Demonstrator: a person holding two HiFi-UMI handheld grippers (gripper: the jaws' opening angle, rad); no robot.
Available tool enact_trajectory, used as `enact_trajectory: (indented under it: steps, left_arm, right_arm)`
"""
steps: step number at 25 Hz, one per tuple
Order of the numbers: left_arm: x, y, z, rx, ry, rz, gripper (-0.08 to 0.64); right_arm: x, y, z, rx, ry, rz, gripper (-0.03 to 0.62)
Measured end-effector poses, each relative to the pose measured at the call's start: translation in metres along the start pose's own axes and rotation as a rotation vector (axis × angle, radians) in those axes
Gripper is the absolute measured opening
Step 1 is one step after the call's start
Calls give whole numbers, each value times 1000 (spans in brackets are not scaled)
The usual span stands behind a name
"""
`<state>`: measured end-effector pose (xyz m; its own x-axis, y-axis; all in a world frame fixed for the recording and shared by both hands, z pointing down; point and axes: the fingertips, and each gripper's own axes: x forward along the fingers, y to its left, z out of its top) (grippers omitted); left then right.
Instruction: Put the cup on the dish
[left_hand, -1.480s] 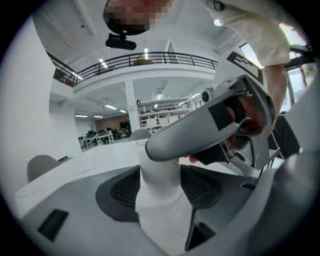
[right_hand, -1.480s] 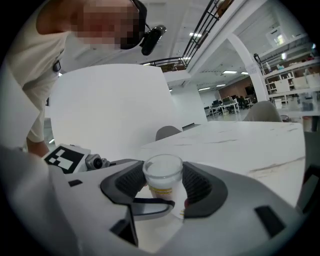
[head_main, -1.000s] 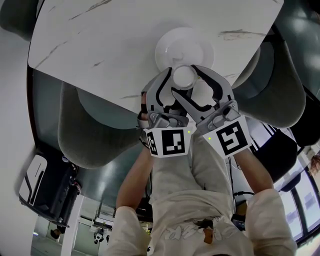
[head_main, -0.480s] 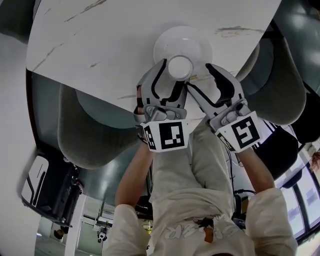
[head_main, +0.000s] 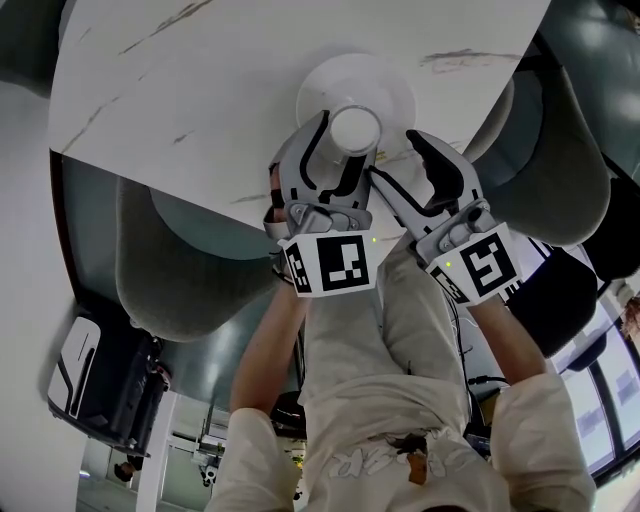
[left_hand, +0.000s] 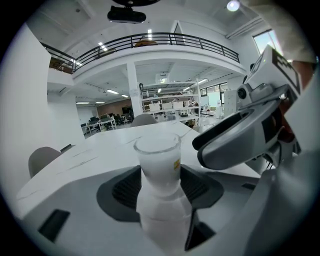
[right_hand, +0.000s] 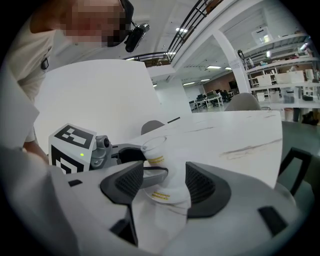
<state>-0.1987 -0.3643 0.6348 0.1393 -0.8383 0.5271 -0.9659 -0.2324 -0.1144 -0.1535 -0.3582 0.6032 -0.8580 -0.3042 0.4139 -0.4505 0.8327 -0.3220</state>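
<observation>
A clear cup (head_main: 355, 125) stands upright between the jaws of my left gripper (head_main: 350, 137), which is shut on it. It hangs over the near part of the round white dish (head_main: 350, 72) on the table. In the left gripper view the cup (left_hand: 157, 160) is pinched between the dark pads, with the right gripper's jaw (left_hand: 240, 142) close at the right. My right gripper (head_main: 408, 165) stands open just right of the cup, holding nothing. From the right gripper view (right_hand: 165, 186) the cup (right_hand: 155, 149) shows beyond its jaws, a yellow sticker on its side.
The white marble-veined table (head_main: 200, 90) has its near edge just behind the grippers. Grey upholstered chairs stand at the near left (head_main: 180, 270) and at the right (head_main: 570, 190). The person's legs fill the space below.
Both grippers have moved forward over the table. The left one has carried the cup from the table's edge to above the dish; the right one has drawn apart to the right.
</observation>
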Motion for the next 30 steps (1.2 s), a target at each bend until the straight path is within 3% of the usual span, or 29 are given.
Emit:
enact_trajectory:
  steps: [14,22,24,30]
  left_arm:
    - [9,-5,5,26,1,-47,242]
    - [1,-10,1,-14,-13,-80,248]
    - [-1,-11,-2,-36,-14,-86,308]
    - [-11,-5,-8,-88,-15,-43,310]
  right_arm:
    - [-3,-17,6,24,-7,-41,250]
    - [-6,-15,-1,38,1,-43,250]
    - [-7,-16,-3,40,11,-47,250]
    - [-9,-13,-5,68,20,-41,250]
